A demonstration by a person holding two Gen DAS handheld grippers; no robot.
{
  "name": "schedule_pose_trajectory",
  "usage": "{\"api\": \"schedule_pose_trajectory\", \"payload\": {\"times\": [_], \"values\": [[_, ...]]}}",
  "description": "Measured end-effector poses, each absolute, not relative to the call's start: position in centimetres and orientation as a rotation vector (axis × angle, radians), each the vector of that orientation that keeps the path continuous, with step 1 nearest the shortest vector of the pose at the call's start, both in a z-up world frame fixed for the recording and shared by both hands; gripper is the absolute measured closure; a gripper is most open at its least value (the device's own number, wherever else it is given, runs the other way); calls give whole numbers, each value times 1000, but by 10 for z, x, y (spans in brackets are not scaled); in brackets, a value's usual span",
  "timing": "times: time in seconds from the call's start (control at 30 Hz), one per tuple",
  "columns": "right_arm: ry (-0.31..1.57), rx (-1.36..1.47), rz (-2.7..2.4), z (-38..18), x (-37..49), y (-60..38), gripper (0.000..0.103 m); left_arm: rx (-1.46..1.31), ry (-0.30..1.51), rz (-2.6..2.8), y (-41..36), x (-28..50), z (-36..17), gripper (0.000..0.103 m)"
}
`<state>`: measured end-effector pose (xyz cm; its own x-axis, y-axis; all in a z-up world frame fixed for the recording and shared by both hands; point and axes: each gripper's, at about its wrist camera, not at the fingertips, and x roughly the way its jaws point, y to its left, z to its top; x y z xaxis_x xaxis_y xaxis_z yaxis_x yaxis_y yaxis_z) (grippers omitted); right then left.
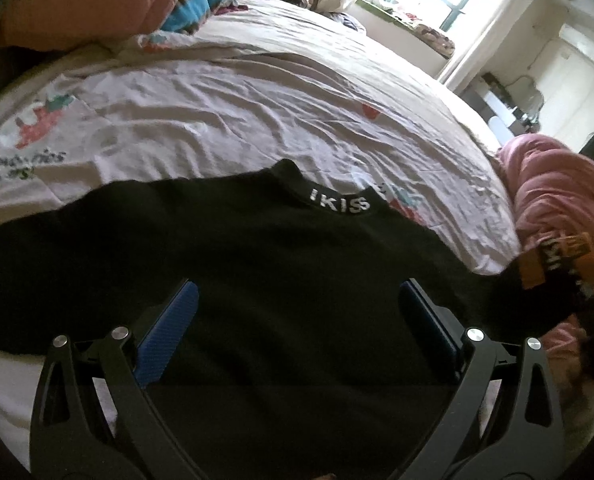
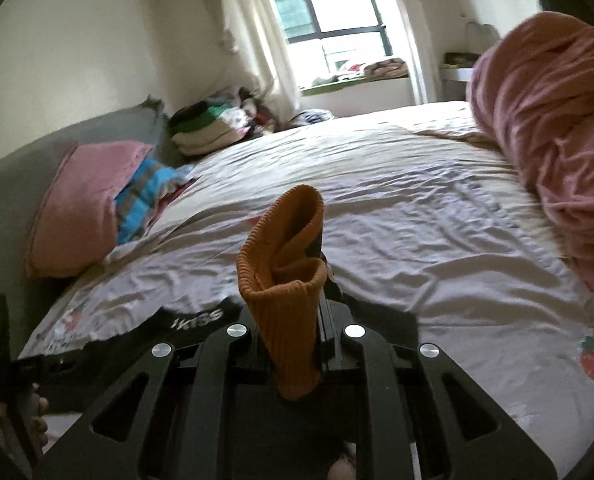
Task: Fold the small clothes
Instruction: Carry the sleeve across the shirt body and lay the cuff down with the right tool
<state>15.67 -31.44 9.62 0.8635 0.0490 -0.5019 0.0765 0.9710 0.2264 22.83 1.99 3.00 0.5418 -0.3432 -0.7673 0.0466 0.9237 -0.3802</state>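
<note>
Black sweater [image 1: 257, 264] under spread left jaws; right jaws clamp its orange cuff [image 2: 285, 280].

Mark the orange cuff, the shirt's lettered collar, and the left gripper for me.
orange cuff [image 2: 285, 304]: right wrist view, ribbed outer face.
lettered collar [image 1: 339, 203]: left wrist view, white letters.
left gripper [image 1: 299, 292]: left wrist view, midway between fingertips.

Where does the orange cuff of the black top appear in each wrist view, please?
Left wrist: orange cuff at the right edge, off the bed's side.
Right wrist: orange cuff at centre, clamped in the right gripper.
Shared landmark: the white collar lettering.
</note>
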Motion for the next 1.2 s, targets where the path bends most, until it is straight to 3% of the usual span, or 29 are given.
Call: {"api": "schedule_pose_trajectory", "payload": {"times": [0.7, 0.83, 0.97, 1.03, 1.1, 1.2], "values": [[698, 259, 224, 38, 201, -172, 85, -587, 1036, -373, 52, 228, 3, 9], [718, 279, 257, 32, 203, -163, 52, -592, 1042, -375, 52, 229, -3, 9], [689, 287, 285, 42, 190, -169, 49, -586, 1055, -389, 46, 230, -11, 10], [674, 284, 271, 47, 183, -176, 48, -574, 1065, -396, 42, 230, -16, 15], [662, 282, 259, 50, 177, -184, 47, -556, 1082, -399, 35, 230, -22, 33], [662, 291, 237, 50, 168, -200, 45, -522, 1120, -410, 21, 229, -35, 49]]}}
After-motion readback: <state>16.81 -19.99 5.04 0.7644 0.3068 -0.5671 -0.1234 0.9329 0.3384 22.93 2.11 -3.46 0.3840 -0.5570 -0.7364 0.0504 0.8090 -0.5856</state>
